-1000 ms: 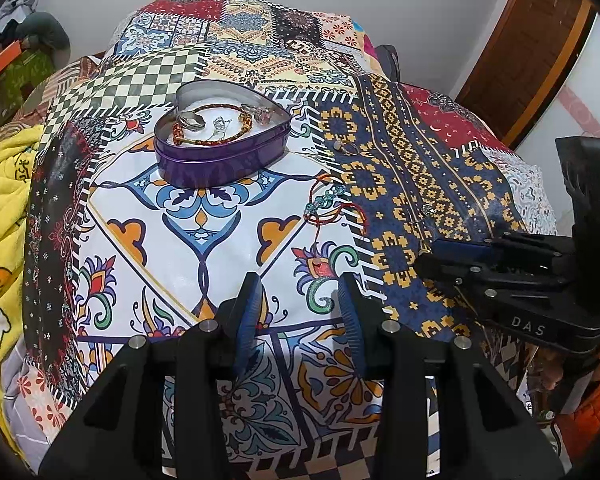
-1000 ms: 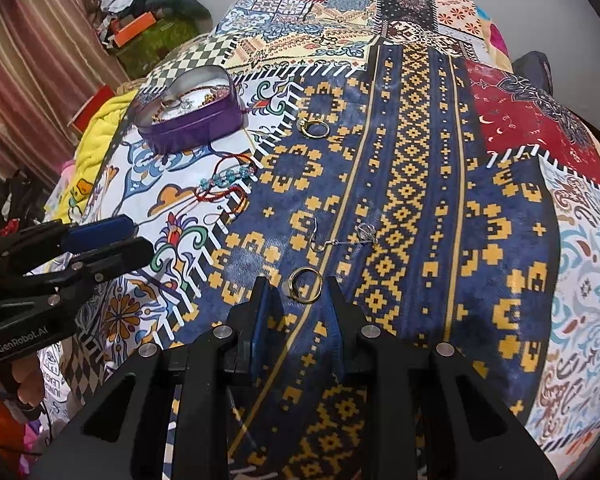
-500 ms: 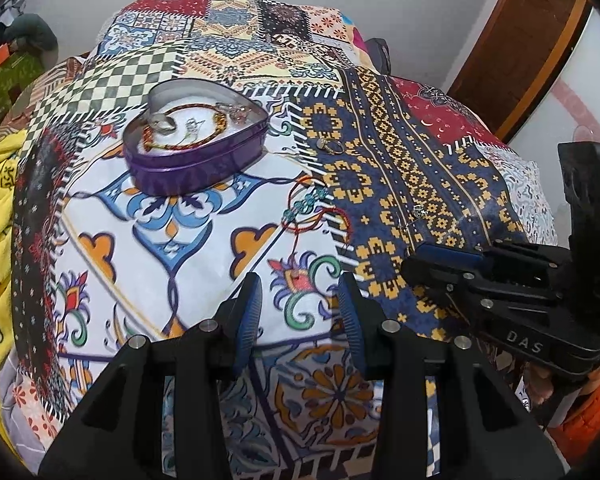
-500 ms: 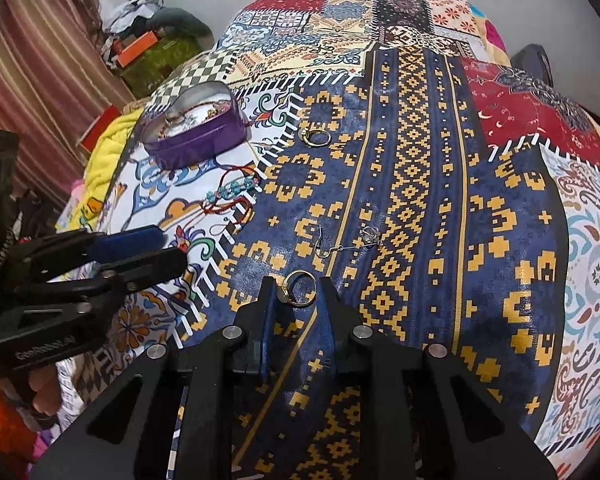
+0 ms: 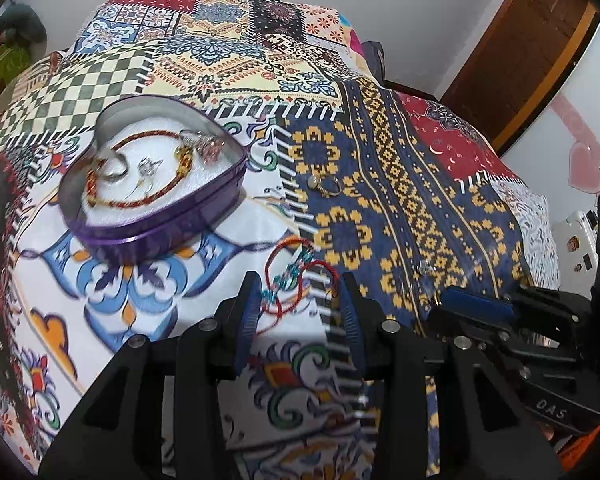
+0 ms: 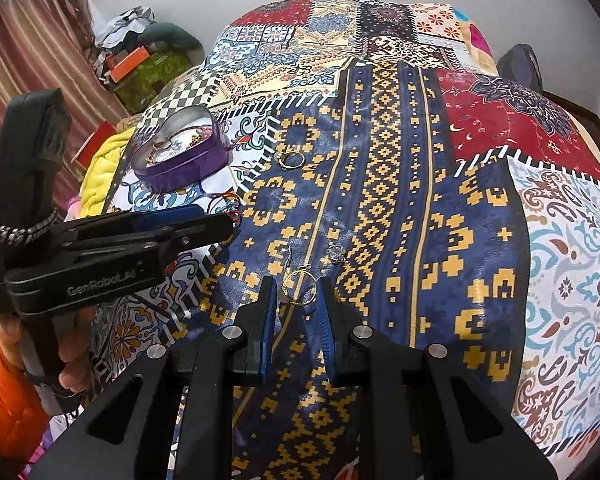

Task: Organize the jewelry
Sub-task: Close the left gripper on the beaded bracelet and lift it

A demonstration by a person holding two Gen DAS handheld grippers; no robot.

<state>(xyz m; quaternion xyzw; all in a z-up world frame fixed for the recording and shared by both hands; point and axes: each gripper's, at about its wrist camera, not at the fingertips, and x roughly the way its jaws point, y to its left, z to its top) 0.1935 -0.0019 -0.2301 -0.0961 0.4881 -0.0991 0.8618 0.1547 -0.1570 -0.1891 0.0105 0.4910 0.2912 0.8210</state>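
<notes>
Both black grippers, left gripper [image 5: 298, 300] and right gripper [image 6: 296, 298], are showing blue pads [image 5: 246, 316], silver screws [image 6: 234, 332]; an orange sleeve [image 6: 4, 396] is showing.

- Bed [image 6: 400, 184]: was covered by a patchwork-print spread.
- Heart-shaped purple tin [image 5: 156, 224]: stood open on the white floral patch.
- Red cord bracelets [image 5: 296, 276]: lay just beside the tin.
- Gold ring [image 5: 327, 186]: rested on the blue-and-yellow panel.
- Gold hoop [image 6: 300, 288]: lay on the same panel, near a thin silver earring [image 6: 334, 254].
</notes>
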